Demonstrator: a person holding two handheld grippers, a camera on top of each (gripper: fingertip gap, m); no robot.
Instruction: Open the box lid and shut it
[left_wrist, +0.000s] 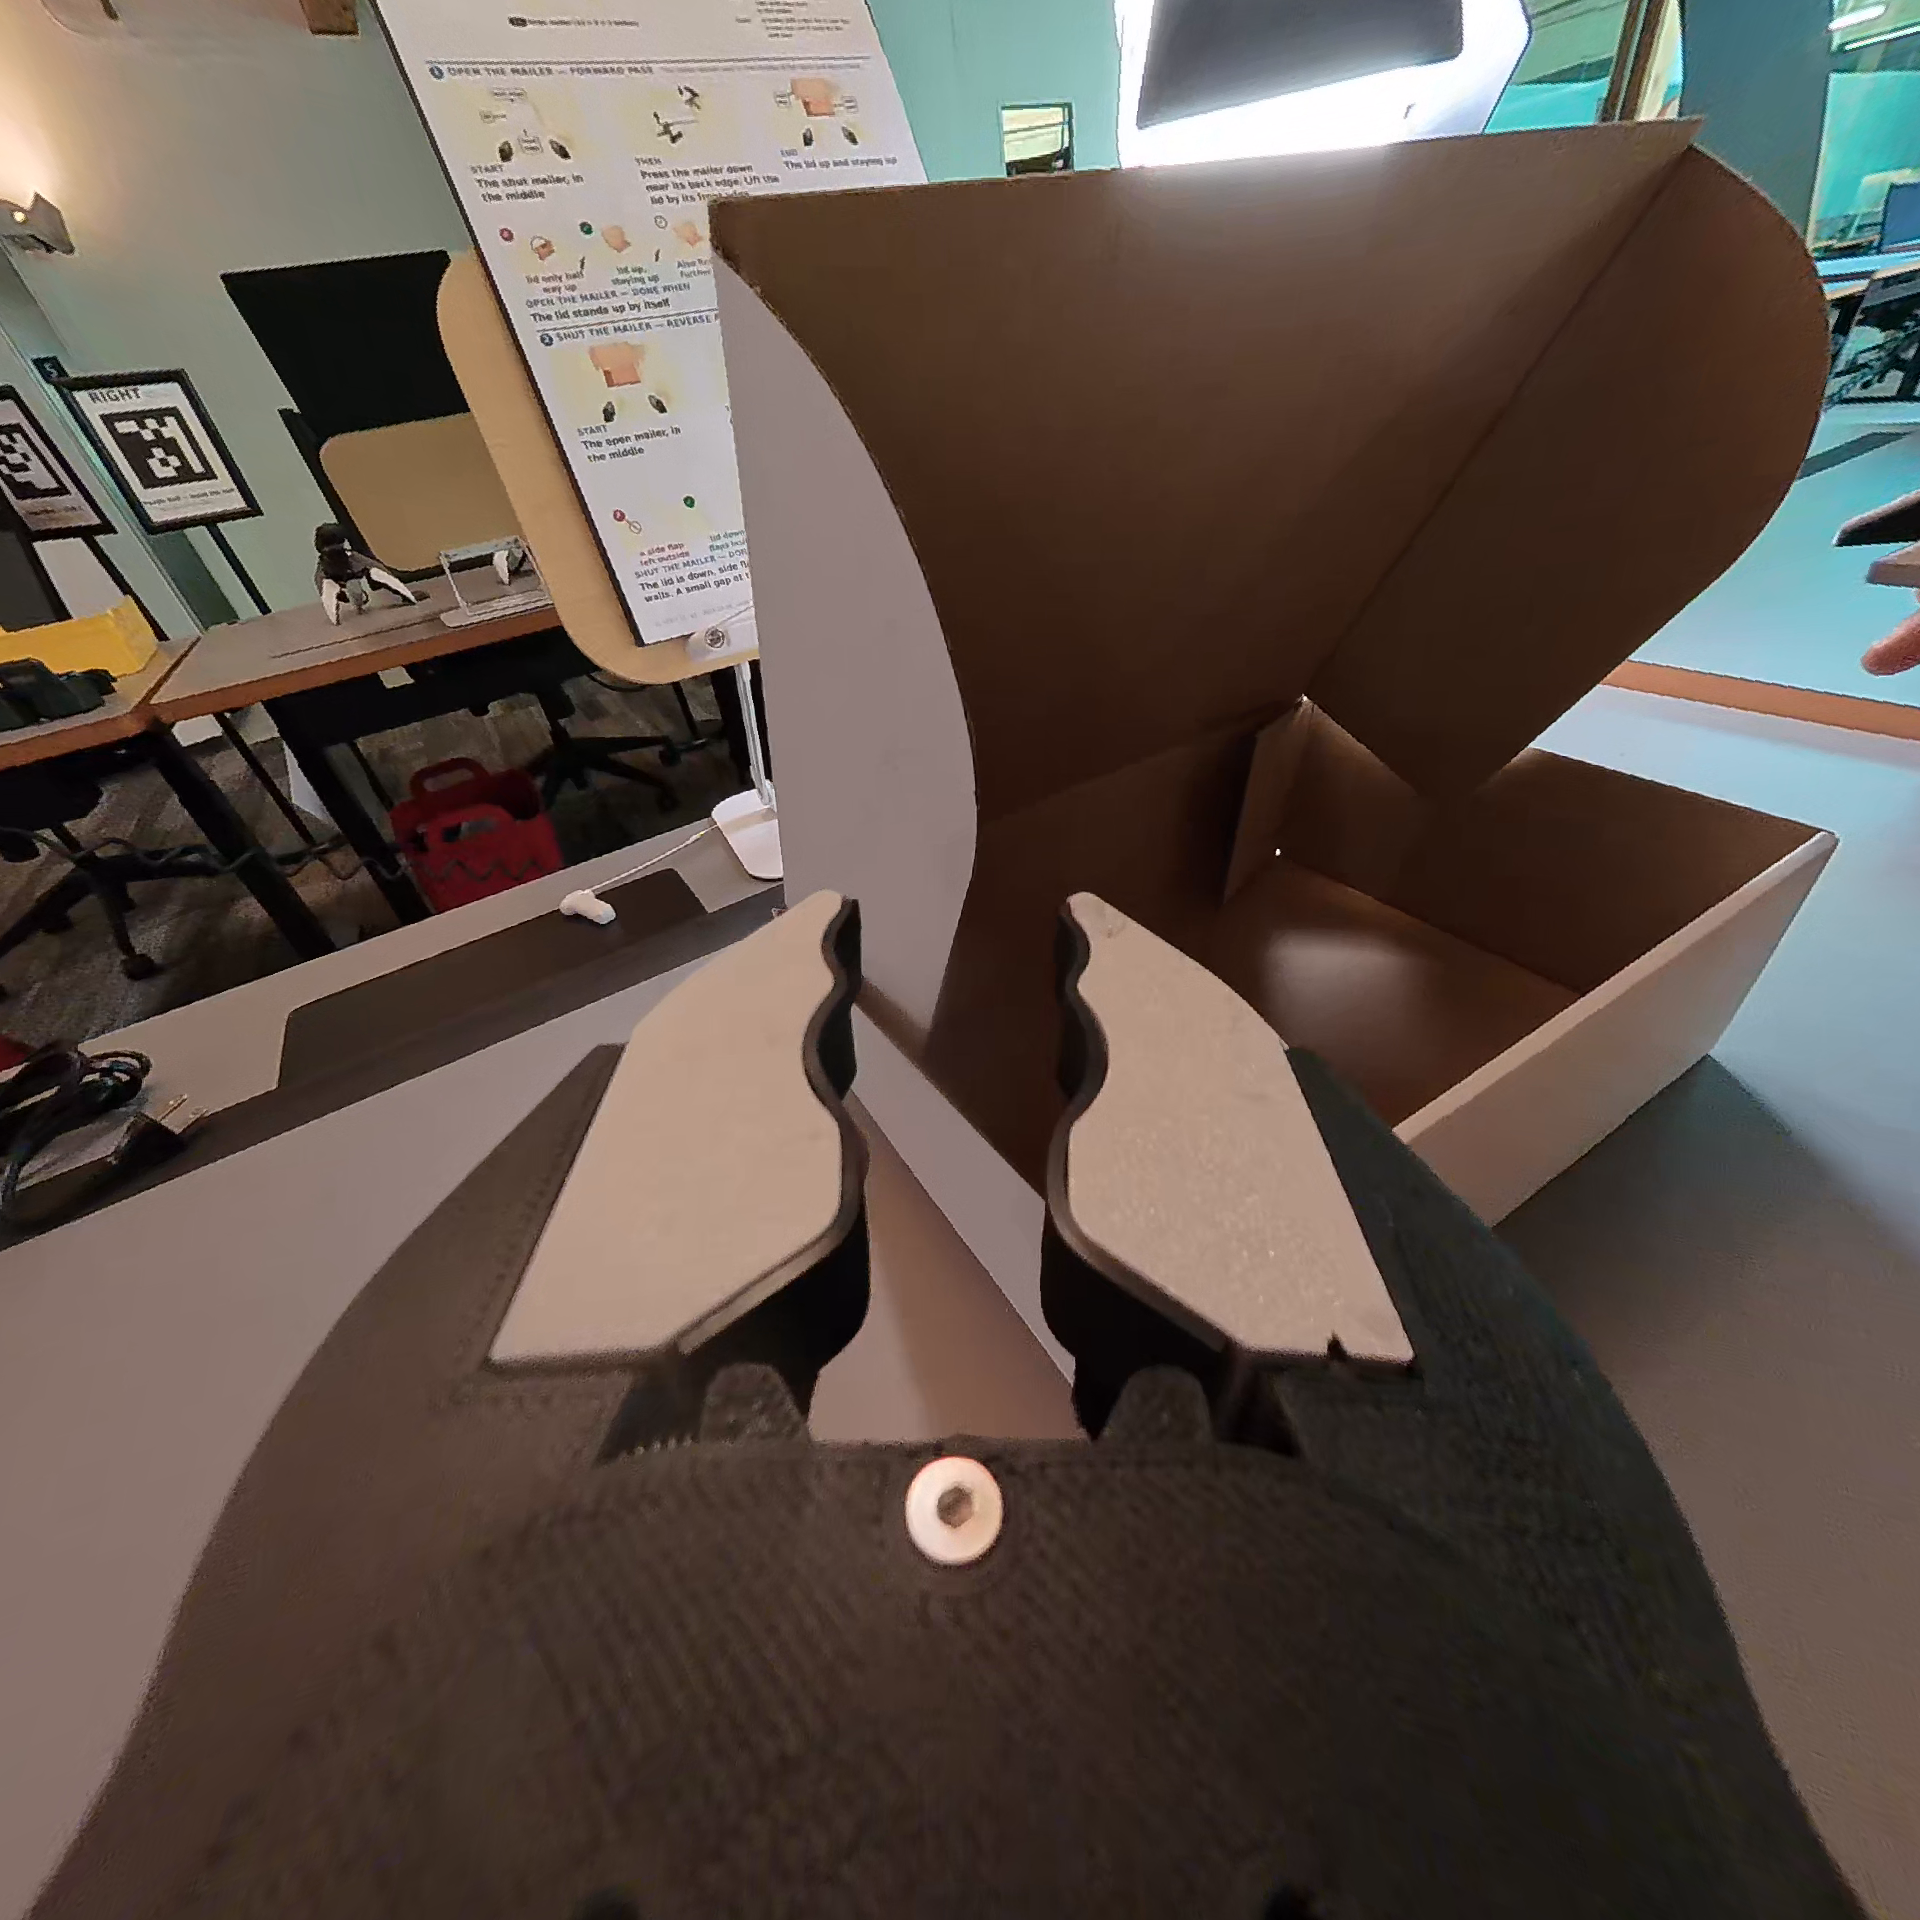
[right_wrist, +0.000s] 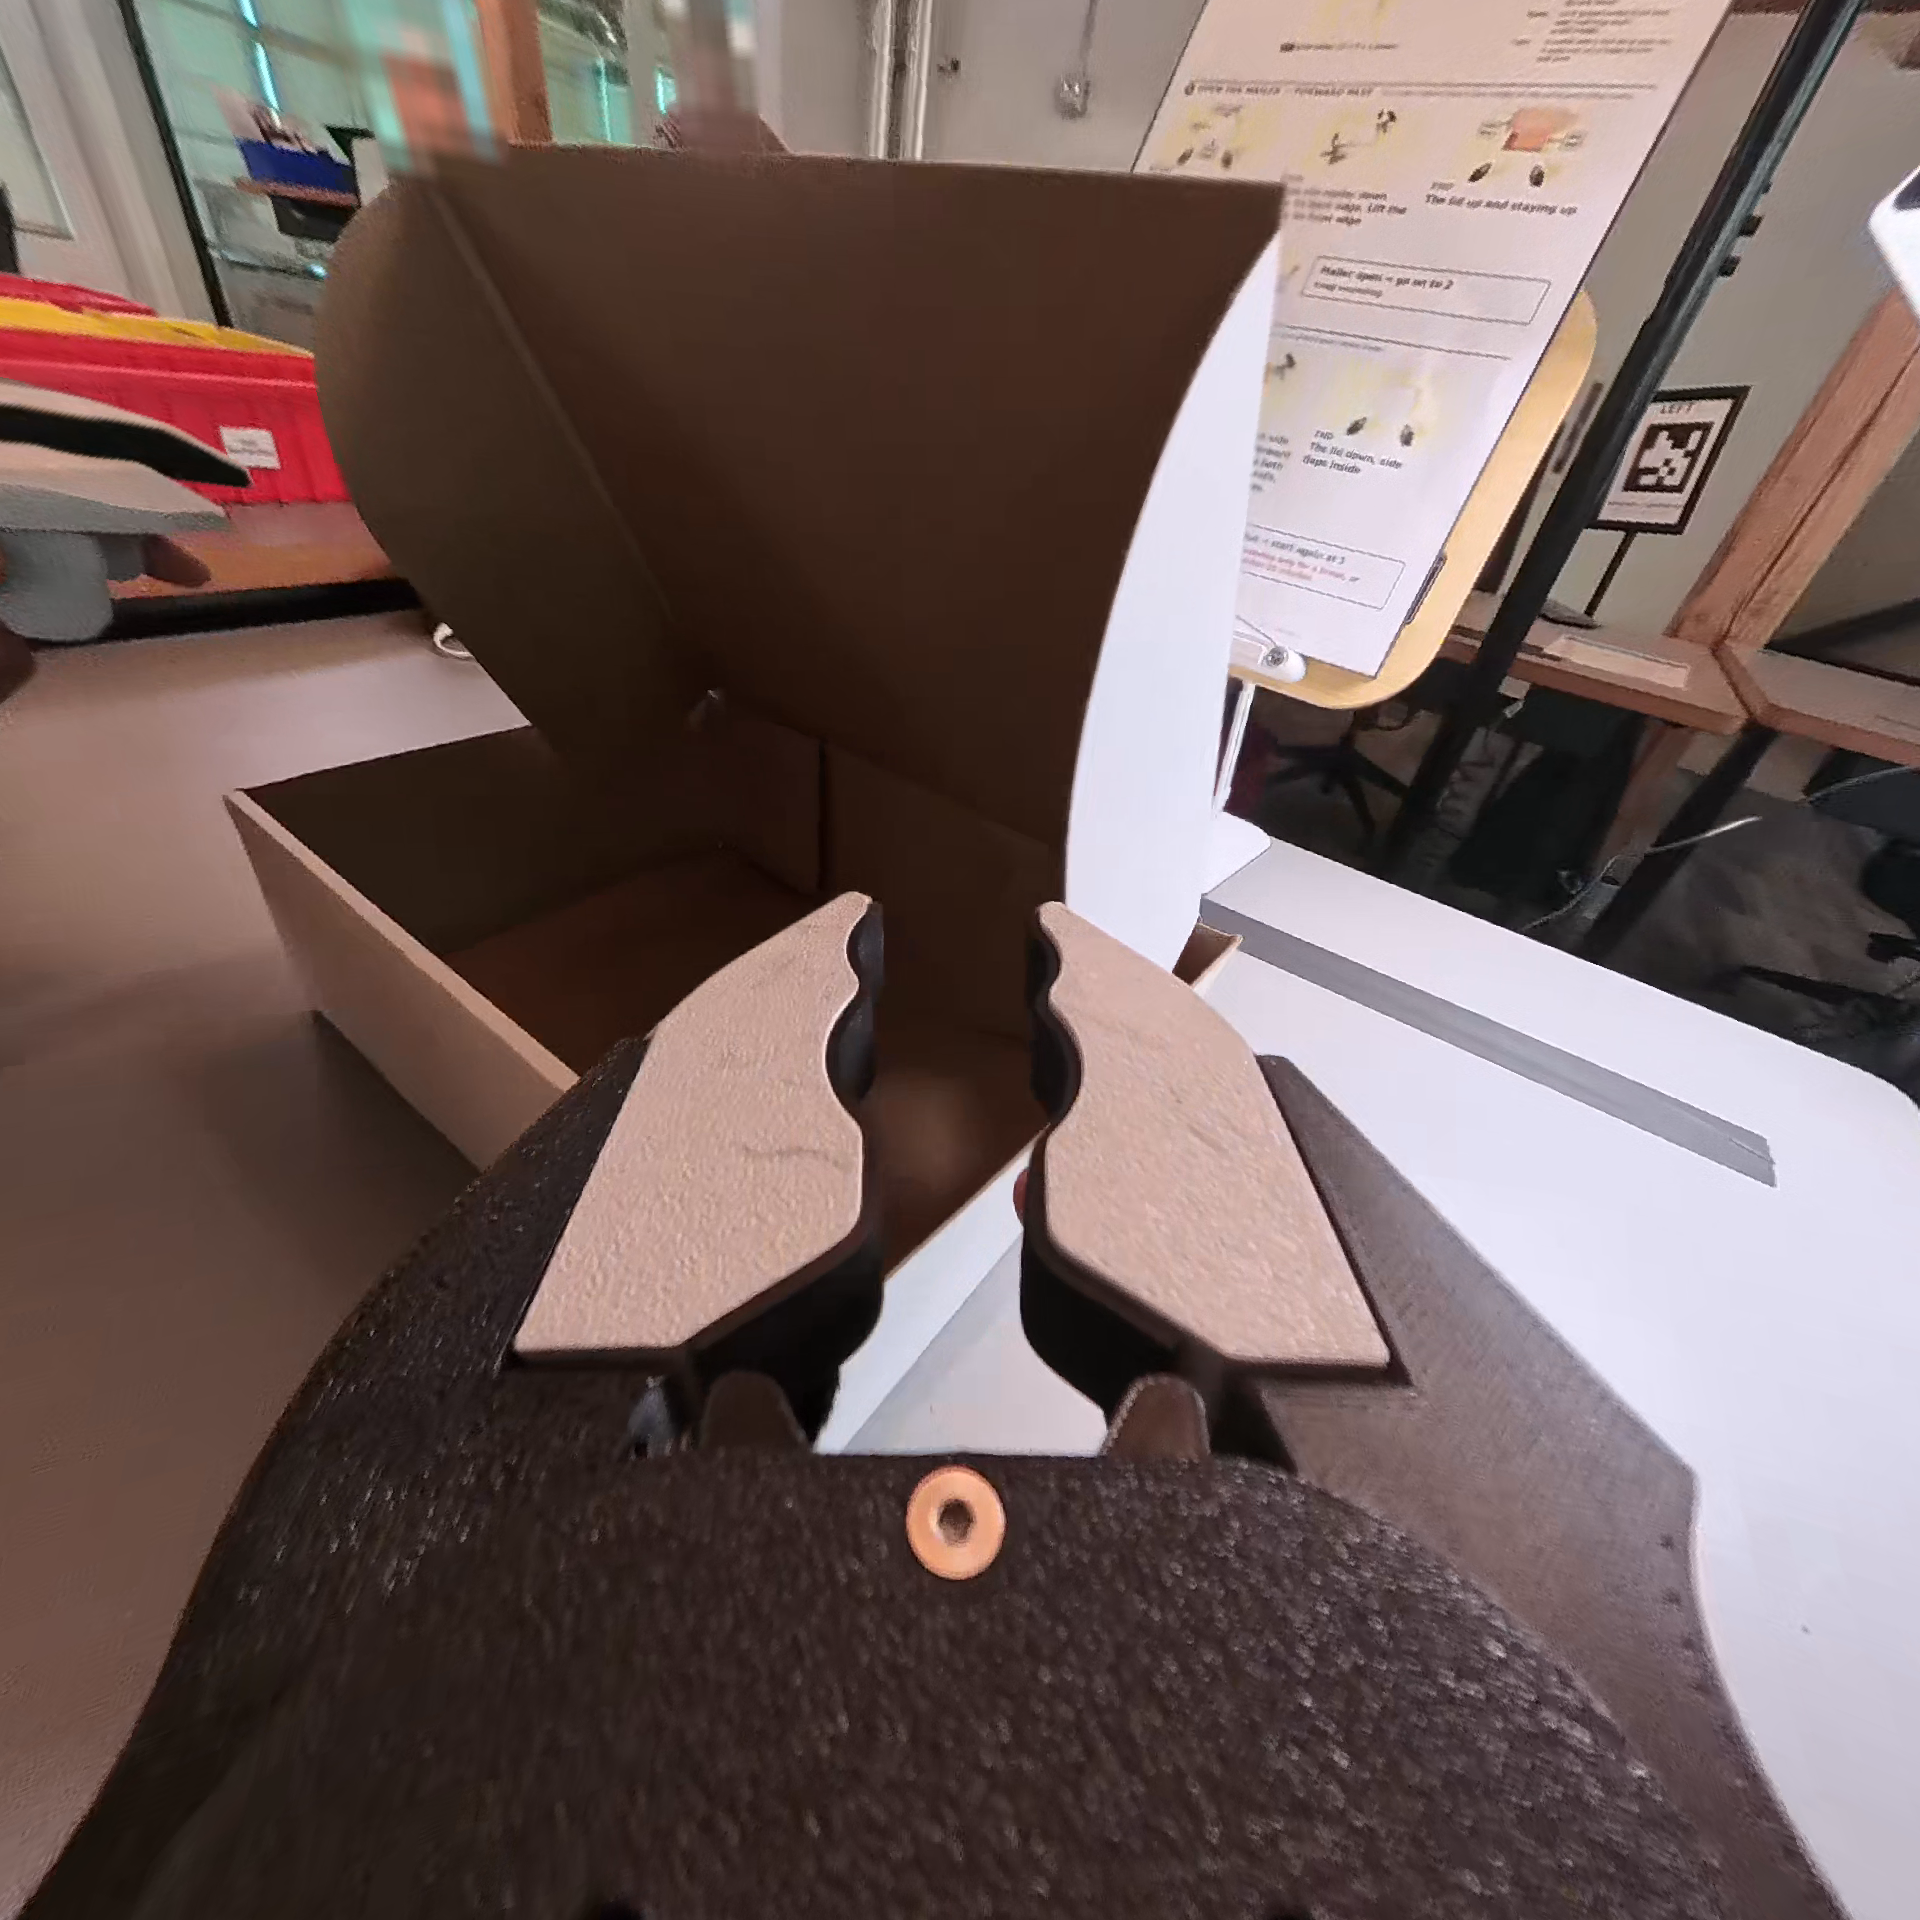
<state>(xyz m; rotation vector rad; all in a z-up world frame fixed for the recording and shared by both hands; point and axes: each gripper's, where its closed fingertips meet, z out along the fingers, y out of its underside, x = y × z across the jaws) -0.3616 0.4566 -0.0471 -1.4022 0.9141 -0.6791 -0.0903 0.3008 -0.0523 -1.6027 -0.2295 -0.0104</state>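
Observation:
A cardboard box (left_wrist: 1621, 1039), white outside and brown inside, sits open on the grey table (left_wrist: 208, 1351). Its lid (left_wrist: 1247, 468) stands up at the back, with a white side flap (left_wrist: 831, 623) hanging forward. My left gripper (left_wrist: 961, 925) is open, and the box's left wall edge runs between its jaws without being clamped. In the right wrist view the box (right_wrist: 416, 966), the lid (right_wrist: 831, 468) and the right side flap (right_wrist: 1153, 623) show. My right gripper (right_wrist: 956, 925) is open and empty above the box's near right corner. The left gripper (right_wrist: 104, 468) shows at far left.
An instruction poster on a stand (left_wrist: 644, 312) rises behind the table, also in the right wrist view (right_wrist: 1403, 364). Desks, chairs and a red bag (left_wrist: 473, 831) are beyond. A black cable (left_wrist: 62, 1101) lies at the table's left. Red and yellow bins (right_wrist: 156, 395) sit far left.

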